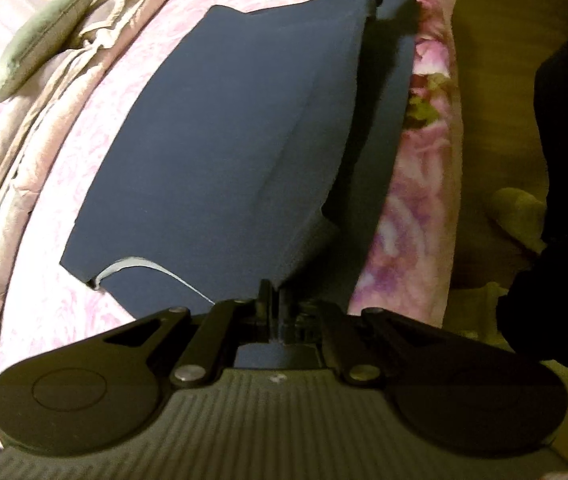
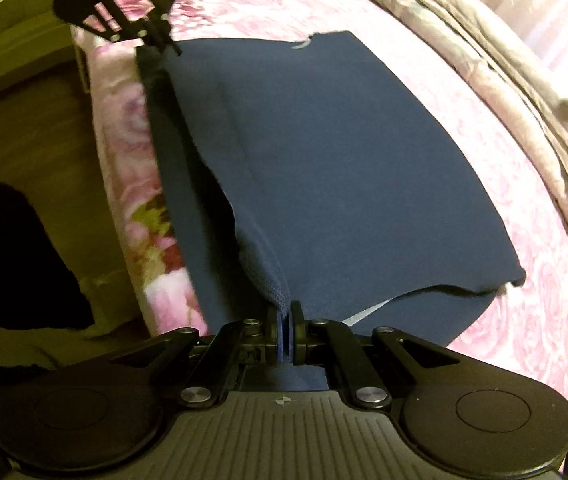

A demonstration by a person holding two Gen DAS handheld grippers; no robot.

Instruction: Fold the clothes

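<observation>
The navy garment (image 1: pixel 220 140) is spread on the bed (image 1: pixel 64 184), its near edge pinched in closed jaws of left gripper (image 1: pixel 275 292) and right gripper (image 2: pixel 284 312). Soft, light, limp cloth; corners are best held.

You have one navy blue garment (image 1: pixel 212 152) spread across the pink floral bedspread (image 1: pixel 64 312), lying mostly flat and smooth. Its near long edge is lifted off the bed at both ends and folded partway over the rest, so a raised flap runs along the side by the bed's edge, with a second layer lying flat beneath it. A pale strip, perhaps a label or lining, shows at the corner on the far side (image 2: pixel 367 312). The knit weave is visible close up.
</observation>
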